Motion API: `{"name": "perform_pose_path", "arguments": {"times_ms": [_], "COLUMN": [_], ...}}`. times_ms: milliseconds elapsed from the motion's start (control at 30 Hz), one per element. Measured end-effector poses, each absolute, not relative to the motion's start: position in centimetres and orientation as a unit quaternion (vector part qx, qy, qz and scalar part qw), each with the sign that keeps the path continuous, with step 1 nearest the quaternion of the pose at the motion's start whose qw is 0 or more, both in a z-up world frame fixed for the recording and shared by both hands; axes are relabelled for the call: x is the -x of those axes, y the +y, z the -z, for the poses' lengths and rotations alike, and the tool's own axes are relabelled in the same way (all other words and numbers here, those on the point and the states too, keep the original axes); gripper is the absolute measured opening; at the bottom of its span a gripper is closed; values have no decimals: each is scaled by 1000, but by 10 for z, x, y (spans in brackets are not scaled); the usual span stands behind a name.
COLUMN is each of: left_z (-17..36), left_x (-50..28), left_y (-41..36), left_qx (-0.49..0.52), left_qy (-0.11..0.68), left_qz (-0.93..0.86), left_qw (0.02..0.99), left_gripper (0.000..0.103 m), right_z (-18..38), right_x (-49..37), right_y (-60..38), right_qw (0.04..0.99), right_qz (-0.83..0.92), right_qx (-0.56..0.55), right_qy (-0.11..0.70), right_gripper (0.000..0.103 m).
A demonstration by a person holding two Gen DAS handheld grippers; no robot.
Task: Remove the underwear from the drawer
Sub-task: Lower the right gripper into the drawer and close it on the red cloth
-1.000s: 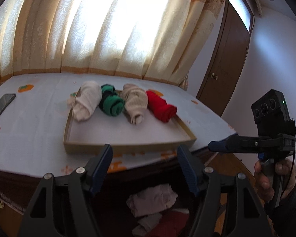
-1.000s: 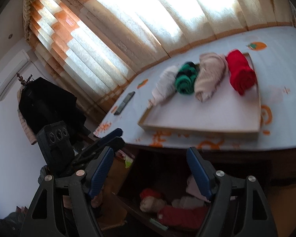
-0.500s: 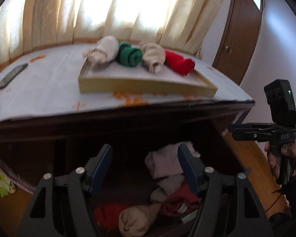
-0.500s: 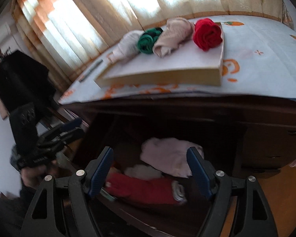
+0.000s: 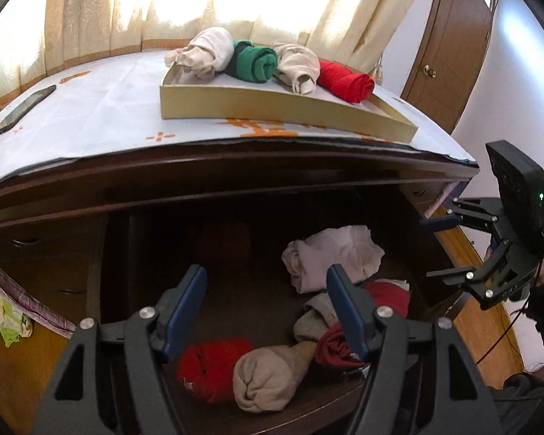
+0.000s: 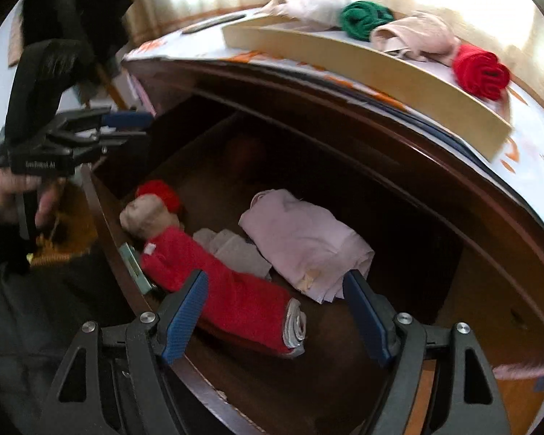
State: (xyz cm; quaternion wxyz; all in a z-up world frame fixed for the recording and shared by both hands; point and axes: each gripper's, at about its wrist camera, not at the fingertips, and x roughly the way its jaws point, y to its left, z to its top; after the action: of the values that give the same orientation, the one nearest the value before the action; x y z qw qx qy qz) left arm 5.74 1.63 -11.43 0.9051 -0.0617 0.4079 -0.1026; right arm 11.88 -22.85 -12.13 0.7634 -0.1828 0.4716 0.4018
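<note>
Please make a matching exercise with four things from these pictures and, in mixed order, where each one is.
Things:
1. green roll
2. pink bundle
3. phone
4. tray

Places:
A. flat on the tabletop, left of the tray
B. in the open drawer
C. on the tabletop above the drawer
D. in the tray, between two beige rolls

Pairs: 1-D, 2-B, 3-A, 4-C

Drawer (image 5: 235, 290) back corner lost in shadow; dark red roll (image 5: 223, 241) there barely discernible.
</note>
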Motion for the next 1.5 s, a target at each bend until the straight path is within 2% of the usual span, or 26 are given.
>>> {"name": "perform_pose_path", "arguments": {"times_ms": [700, 1267, 1500], "left_z": [124, 131, 134], "left_x": [-61, -61, -61], "left_y": [19, 21, 20], "left_qx": [69, 77, 78], "left_qy": [434, 441, 444], "left_qz": [108, 109, 111], "left_qw": [892, 888, 886], "left_gripper": [71, 71, 71], "right_z": [146, 182, 194], "right_x": [-121, -126, -132], "right_y": [-190, -161, -157], "right_qw": [665, 598, 586], "right_qz": [-479, -508, -507], "right_qx": [307, 306, 267], "right_qy": [484, 539, 572], "right_gripper": [78, 73, 72]}}
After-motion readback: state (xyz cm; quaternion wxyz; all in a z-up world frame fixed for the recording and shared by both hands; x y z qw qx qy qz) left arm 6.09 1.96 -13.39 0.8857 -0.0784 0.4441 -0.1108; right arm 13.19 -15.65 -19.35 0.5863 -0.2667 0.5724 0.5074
